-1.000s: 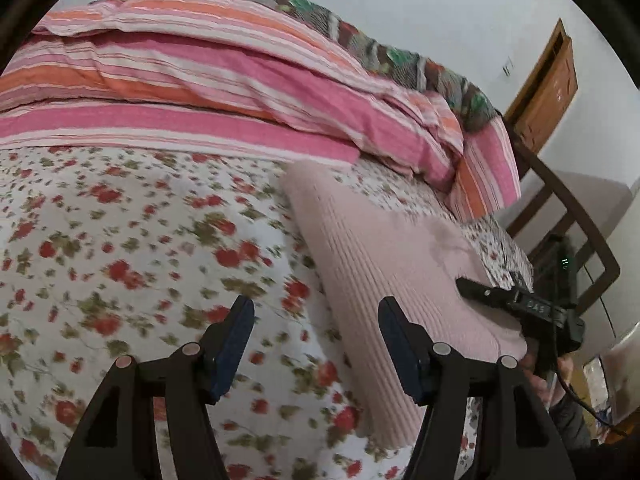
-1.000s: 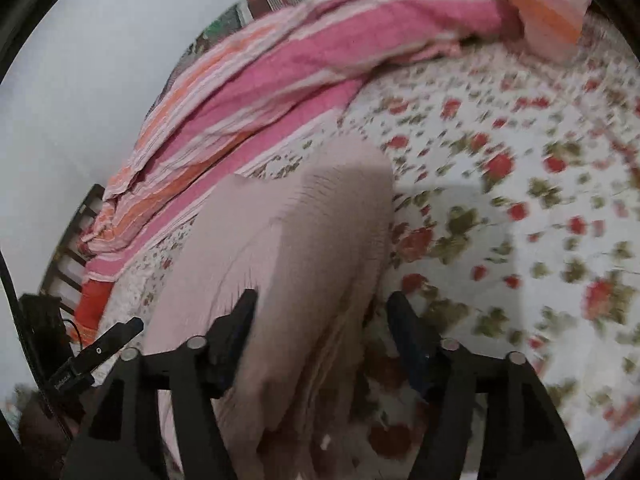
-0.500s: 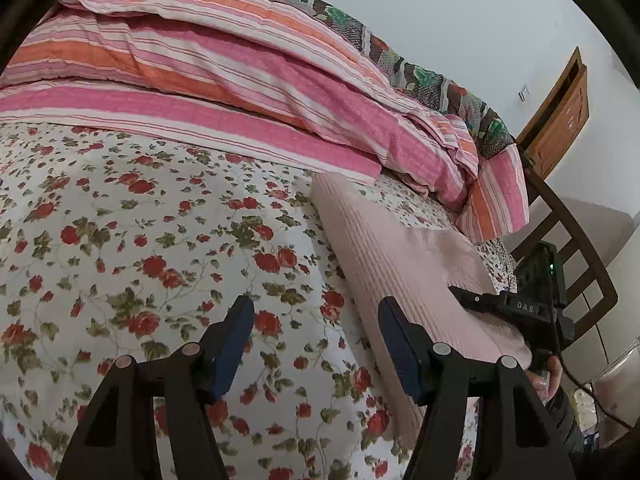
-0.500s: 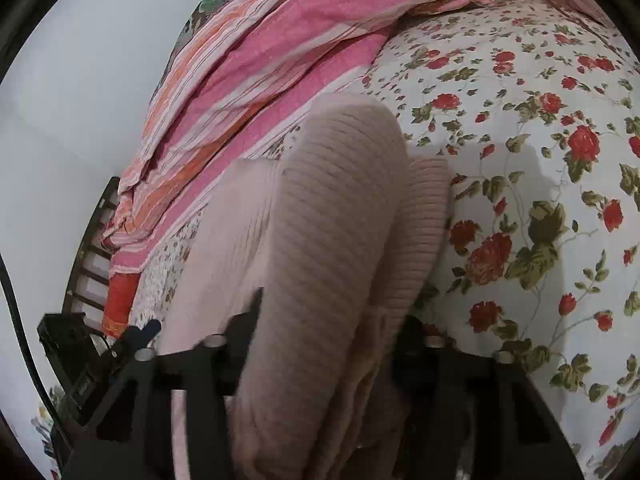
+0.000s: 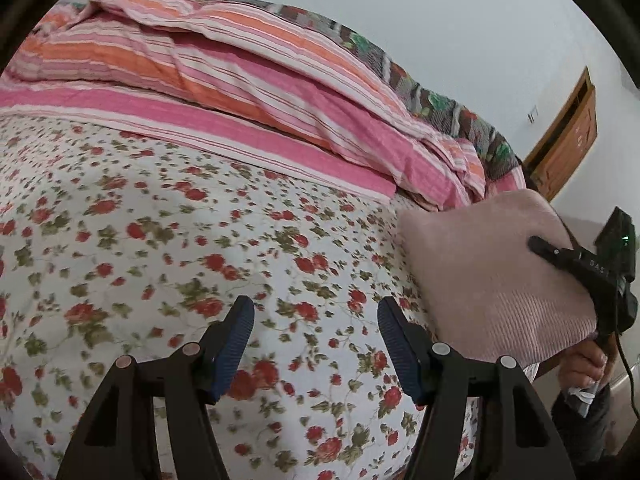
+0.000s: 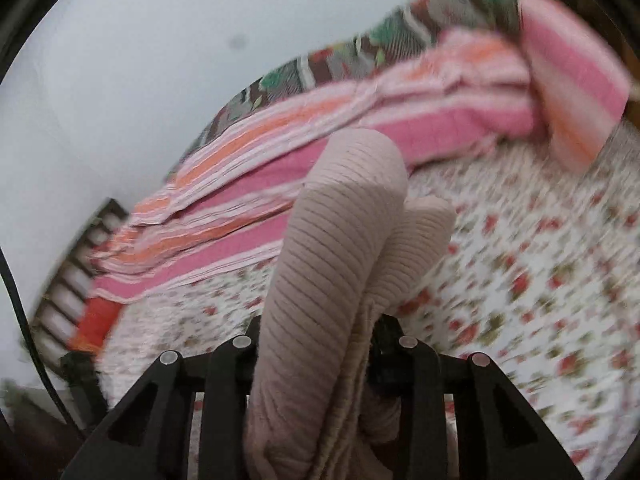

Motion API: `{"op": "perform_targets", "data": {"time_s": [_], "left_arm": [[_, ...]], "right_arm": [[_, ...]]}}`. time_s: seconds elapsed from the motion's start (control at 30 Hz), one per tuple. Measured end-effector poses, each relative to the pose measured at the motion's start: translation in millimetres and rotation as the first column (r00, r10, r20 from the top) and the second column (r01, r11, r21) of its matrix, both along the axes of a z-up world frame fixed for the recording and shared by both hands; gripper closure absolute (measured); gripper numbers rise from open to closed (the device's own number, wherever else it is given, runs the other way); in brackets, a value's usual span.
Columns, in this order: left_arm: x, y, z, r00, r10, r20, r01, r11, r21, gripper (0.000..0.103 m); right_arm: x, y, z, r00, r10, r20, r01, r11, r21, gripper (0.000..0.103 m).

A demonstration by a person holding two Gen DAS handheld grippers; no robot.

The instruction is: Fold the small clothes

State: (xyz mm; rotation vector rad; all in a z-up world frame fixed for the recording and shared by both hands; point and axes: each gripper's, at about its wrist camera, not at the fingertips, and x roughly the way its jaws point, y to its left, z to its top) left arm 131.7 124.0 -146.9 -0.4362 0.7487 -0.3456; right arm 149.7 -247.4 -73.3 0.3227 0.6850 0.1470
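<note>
Your right tongs have just been closing and are now clamped on the folded pink ribbed knit; the bundle sticks out forward between the jaws, lifted off the floral bedsheet. From the left wrist view the knit hangs at the bed's right edge, your right hand below it. Your left tongs stand apart, nothing between the pads, over bare sheet. Striped quilt is heaped behind. Right view is motion-blurred.
</note>
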Motion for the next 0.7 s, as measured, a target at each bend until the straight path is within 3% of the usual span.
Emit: {"op": "perform_targets", "data": {"time_s": [0.07, 0.13, 0.23, 0.33, 0.47, 0.57, 0.7], "left_arm": [[-0.9, 7.4, -0.9, 1.0, 0.014, -0.001, -0.014, 1.0, -0.011, 0.042], [-3.4, 13.3, -2.4, 1.0, 0.023, 0.0, -0.023, 1.0, -0.013, 0.042], [-6.8, 26.1, -5.2, 0.999, 0.042, -0.001, -0.042, 0.999, -0.015, 0.042], [-6.5, 39.3, -6.6, 0.998, 0.062, -0.004, -0.062, 0.998, -0.021, 0.042], [-0.9, 51.1, -8.6, 0.997, 0.079, -0.014, -0.079, 0.997, 0.004, 0.042], [3.1, 56.5, -12.0, 0.996, 0.085, -0.019, -0.085, 0.996, 0.016, 0.042], [6.1, 52.6, -18.5, 0.999, 0.045, -0.01, -0.045, 0.999, -0.012, 0.042]], "right_arm": [[1.7, 10.6, 9.2, 0.999, -0.036, 0.001, 0.036, 0.997, -0.072, 0.069], [8.1, 17.9, 12.2, 0.999, -0.053, -0.012, 0.052, 0.995, -0.081, 0.069], [27.0, 34.7, 7.9, 0.999, -0.032, -0.043, 0.03, 0.999, -0.027, 0.07], [50.7, 65.8, -0.5, 0.996, 0.054, -0.064, -0.051, 0.998, 0.048, 0.07], [77.4, 107.7, -11.9, 0.977, 0.209, -0.027, -0.199, 0.955, 0.218, 0.07], [92.9, 103.7, -39.4, 0.973, 0.232, -0.009, -0.213, 0.908, 0.36, 0.069], [117.3, 76.6, -104.4, 0.967, 0.175, -0.187, -0.104, 0.936, 0.336, 0.065]]}}
